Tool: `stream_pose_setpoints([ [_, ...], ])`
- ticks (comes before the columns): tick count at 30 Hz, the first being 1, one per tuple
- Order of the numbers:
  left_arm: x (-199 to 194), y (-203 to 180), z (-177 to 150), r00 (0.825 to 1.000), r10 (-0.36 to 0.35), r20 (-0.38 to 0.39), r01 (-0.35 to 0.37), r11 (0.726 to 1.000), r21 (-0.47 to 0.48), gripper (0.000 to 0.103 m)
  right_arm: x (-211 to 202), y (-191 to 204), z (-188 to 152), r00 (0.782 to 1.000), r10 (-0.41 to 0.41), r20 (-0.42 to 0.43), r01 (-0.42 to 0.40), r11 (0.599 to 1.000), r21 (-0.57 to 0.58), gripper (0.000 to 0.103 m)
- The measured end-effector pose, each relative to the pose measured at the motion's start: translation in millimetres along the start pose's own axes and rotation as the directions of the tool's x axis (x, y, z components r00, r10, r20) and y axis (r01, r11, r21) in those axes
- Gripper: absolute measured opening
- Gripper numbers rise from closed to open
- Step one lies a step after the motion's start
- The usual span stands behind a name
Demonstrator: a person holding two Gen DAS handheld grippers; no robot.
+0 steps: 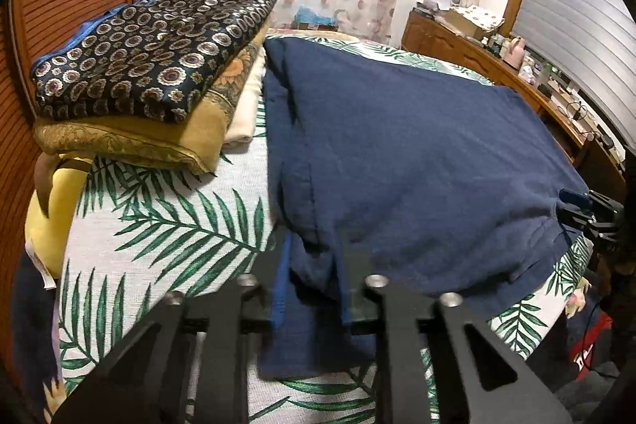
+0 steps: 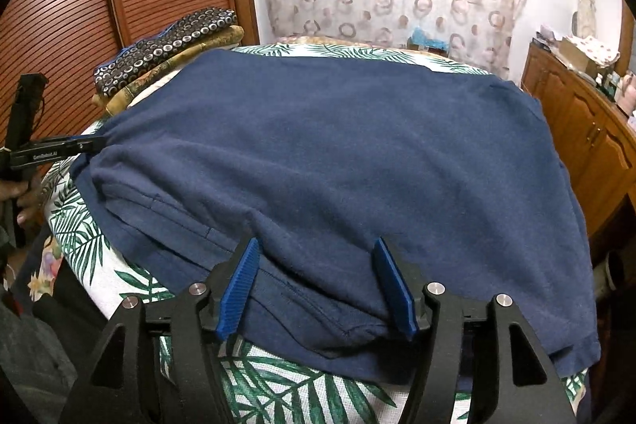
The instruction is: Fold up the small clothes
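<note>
From my left wrist view, my left tongs (image 1: pixel 314 281) are pinching the near corner of the navy shirt (image 1: pixel 417 153), cloth bunched between the nearly closed fingers at 6 o'clock. The shirt lies spread on the leaf-print bed (image 1: pixel 167 225), filling the middle and the 3 o'clock side. A stack of folded clothes (image 1: pixel 151 78) sits at 10 o'clock, just beside the shirt's far edge. My right tongs (image 1: pixel 584 209) show at 3 o'clock on the shirt's other near corner.

From my right wrist view, my right tongs (image 2: pixel 316 281) stand spread, the shirt's (image 2: pixel 338 146) near hem between the blue pads (image 2: pixel 238 289) but not squeezed. The left tongs (image 2: pixel 85 144) grip at 9 o'clock.

I judge the knit soft, light and limp: it will sag and crease, so hold doubled hem corners and keep both sides level.
</note>
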State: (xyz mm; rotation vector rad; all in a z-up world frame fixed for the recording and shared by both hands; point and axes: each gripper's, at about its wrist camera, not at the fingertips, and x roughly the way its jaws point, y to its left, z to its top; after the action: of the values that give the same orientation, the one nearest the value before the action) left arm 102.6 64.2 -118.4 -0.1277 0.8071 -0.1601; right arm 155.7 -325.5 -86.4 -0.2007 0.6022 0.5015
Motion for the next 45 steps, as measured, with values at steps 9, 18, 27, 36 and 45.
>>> stream_pose_setpoints([
  [9,-26,-27,24,0.993,-0.081,0.091,0.077,0.996,0.048,0.009,2,6,-6,1.000,-0.001,0.007,0.001,1.000,0.016,0.065],
  [18,-39,-76,64,0.970,-0.200,0.137,0.180,0.973,0.144,0.009,-13,2,-19,0.999,-0.037,0.030,0.035,0.997,0.074,0.065],
  [27,-41,-144,100,0.939,-0.316,0.134,0.270,0.921,0.280,0.009,-26,4,-34,0.997,-0.044,0.062,0.034,0.988,0.151,0.065],
  [36,-33,-213,130,0.915,-0.390,0.102,0.325,0.864,0.384,0.009,-43,9,-47,0.994,-0.056,0.091,0.039,0.982,0.182,0.065],
  [45,-27,-273,142,0.895,-0.443,0.058,0.376,0.817,0.437,0.009,-57,11,-56,0.990,-0.073,0.118,0.047,0.976,0.212,0.065],
])
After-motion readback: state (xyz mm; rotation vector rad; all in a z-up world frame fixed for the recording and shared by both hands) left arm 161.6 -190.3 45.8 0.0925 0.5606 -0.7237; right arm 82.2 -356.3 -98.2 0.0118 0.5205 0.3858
